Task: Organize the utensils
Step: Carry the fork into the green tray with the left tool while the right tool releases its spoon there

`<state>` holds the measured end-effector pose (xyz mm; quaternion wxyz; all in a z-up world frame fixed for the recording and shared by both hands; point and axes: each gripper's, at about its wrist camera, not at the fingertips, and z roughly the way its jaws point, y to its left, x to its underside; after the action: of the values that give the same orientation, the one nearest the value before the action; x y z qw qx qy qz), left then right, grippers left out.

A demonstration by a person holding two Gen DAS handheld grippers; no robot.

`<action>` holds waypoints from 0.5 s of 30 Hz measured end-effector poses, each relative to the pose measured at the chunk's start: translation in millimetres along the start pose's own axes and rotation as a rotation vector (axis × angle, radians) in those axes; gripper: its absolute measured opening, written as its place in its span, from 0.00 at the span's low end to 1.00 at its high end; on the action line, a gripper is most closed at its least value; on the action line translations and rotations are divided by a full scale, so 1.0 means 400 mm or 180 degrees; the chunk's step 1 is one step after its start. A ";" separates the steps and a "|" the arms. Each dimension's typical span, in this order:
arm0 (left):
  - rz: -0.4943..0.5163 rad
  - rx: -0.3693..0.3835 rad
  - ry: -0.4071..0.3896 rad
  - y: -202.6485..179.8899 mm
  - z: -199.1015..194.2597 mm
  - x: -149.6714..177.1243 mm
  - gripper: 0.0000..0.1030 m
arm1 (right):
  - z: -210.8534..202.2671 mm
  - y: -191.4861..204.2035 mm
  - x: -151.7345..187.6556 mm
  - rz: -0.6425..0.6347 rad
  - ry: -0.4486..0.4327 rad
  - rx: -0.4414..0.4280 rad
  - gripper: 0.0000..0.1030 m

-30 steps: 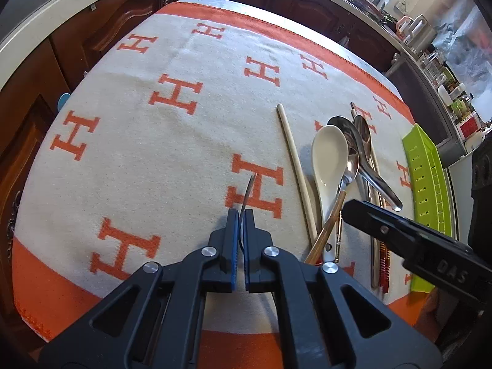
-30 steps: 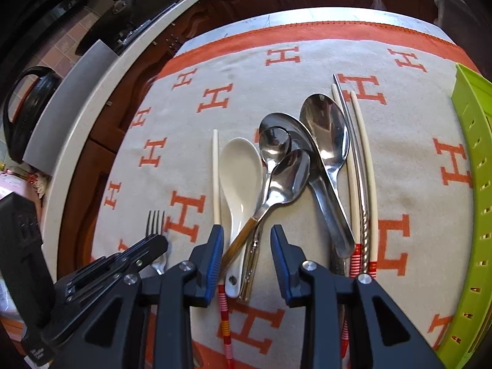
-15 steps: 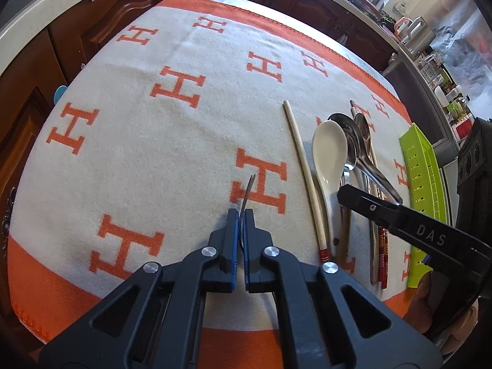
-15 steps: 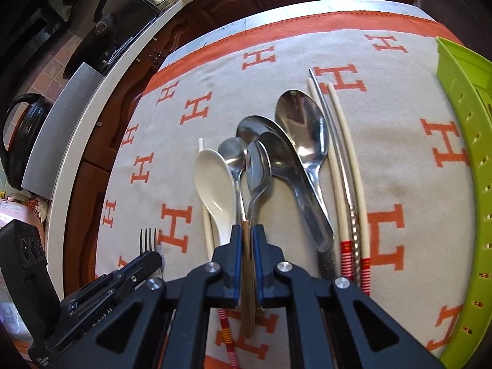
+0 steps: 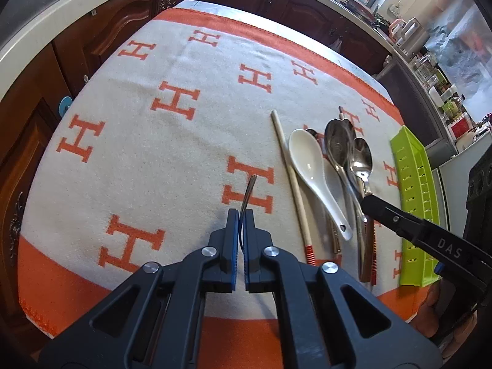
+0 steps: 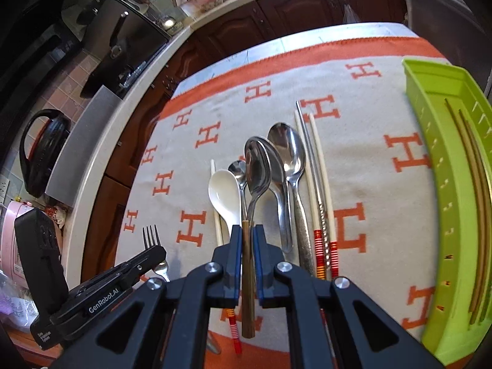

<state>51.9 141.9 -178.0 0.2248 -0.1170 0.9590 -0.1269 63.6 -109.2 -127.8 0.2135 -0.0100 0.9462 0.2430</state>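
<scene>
I hold one utensil in each gripper. The left gripper (image 5: 241, 215) is clamped on the fork (image 6: 151, 236), tines pointing forward above the blanket. The right gripper (image 6: 245, 233) is clamped on the wooden handle of a steel spoon (image 6: 256, 166), whose bowl rides above the other spoons.

Progress, as I judge it: early. The green tray (image 6: 436, 160) at the right edge of the blanket (image 5: 153, 141) contains only thin dark sticks, probably chopsticks; I cannot identify them for certain. Everything else remains on the cloth: the white ceramic spoon (image 6: 224, 196), a small steel spoon beside it, two larger steel spoons (image 6: 287, 153), one lone pale chopstick (image 5: 292, 178) and a group of chopsticks (image 6: 318, 184) with red-striped ends.

Obstructions: the loose spoons lie packed and overlapping directly under the held spoon, so its bowl can catch them. The chopstick group lies between the spoons and the tray. The left gripper sits near the right gripper's left side.
</scene>
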 end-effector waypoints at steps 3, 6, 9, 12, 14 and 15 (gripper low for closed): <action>0.0028 0.0047 -0.0010 -0.020 -0.021 -0.006 0.01 | -0.043 -0.015 0.002 0.0021 -0.0098 -0.0035 0.06; 0.0093 0.0117 -0.0011 -0.053 -0.044 -0.009 0.01 | -0.087 -0.033 0.004 0.0039 -0.0205 -0.0035 0.06; 0.0201 0.0192 -0.0003 -0.105 -0.065 -0.010 0.01 | -0.137 -0.067 0.007 0.0075 -0.0318 -0.0006 0.06; 0.0335 0.0298 0.0016 -0.174 -0.084 -0.013 0.01 | -0.176 -0.111 0.011 0.0147 -0.0409 0.0032 0.06; 0.0446 0.0353 0.0005 -0.224 -0.097 -0.016 0.01 | -0.199 -0.140 0.013 0.0180 -0.0462 0.0092 0.07; 0.0508 0.0375 -0.0005 -0.252 -0.104 -0.017 0.01 | -0.215 -0.163 0.014 0.0204 -0.0494 0.0136 0.07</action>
<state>55.6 57.2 -109.2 0.2414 -0.0270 0.9560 -0.1646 32.0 -206.1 -91.8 0.2785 0.0438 0.9316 0.2296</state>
